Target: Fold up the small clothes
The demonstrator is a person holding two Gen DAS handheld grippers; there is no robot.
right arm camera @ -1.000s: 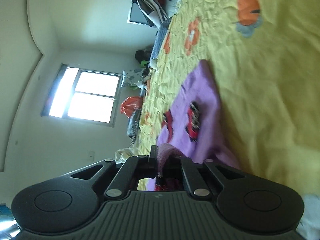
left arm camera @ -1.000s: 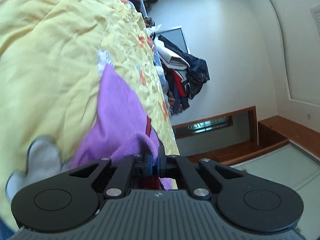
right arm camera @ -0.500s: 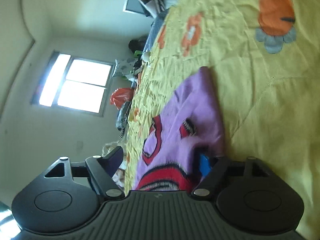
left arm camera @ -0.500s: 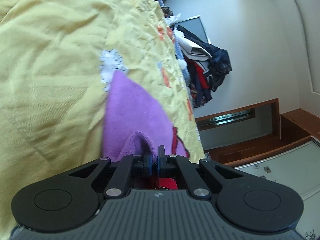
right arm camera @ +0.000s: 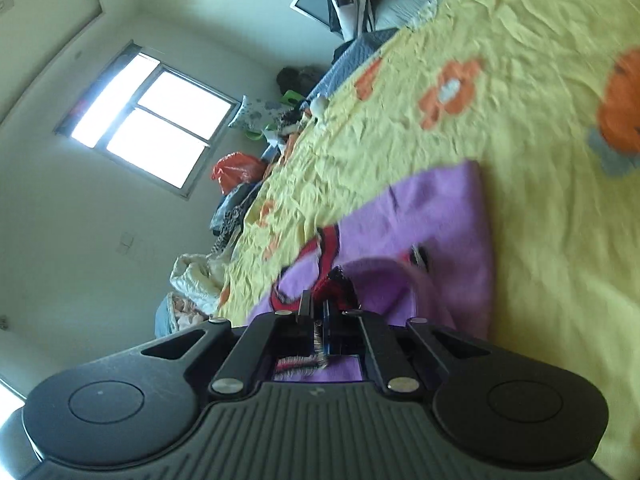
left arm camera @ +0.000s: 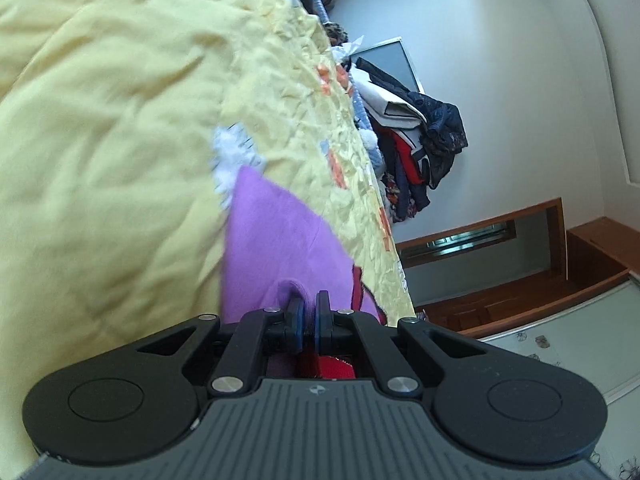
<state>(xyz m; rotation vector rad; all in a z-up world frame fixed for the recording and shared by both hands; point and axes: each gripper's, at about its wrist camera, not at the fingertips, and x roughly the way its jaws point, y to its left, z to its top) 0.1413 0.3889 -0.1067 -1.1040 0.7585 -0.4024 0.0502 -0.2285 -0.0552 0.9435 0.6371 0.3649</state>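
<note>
A small purple garment with red trim lies on a yellow quilt. My left gripper is shut on a raised fold of its purple cloth, and the fold bunches up between the blue pads. In the right wrist view the same purple garment spreads over the yellow quilt, showing a red-edged opening. My right gripper is shut on the red-trimmed edge, with knitted fabric pinched between its fingers. Both views are tilted and slightly blurred.
A pile of dark and red clothes hangs past the far edge of the bed. A wooden frame stands by the wall. In the right wrist view I see a bright window, an orange bag and a white bag.
My right gripper stood open over the garment half a second ago and is now shut on its red-trimmed edge. The left gripper has kept its hold on the purple fold while the view shifted.
</note>
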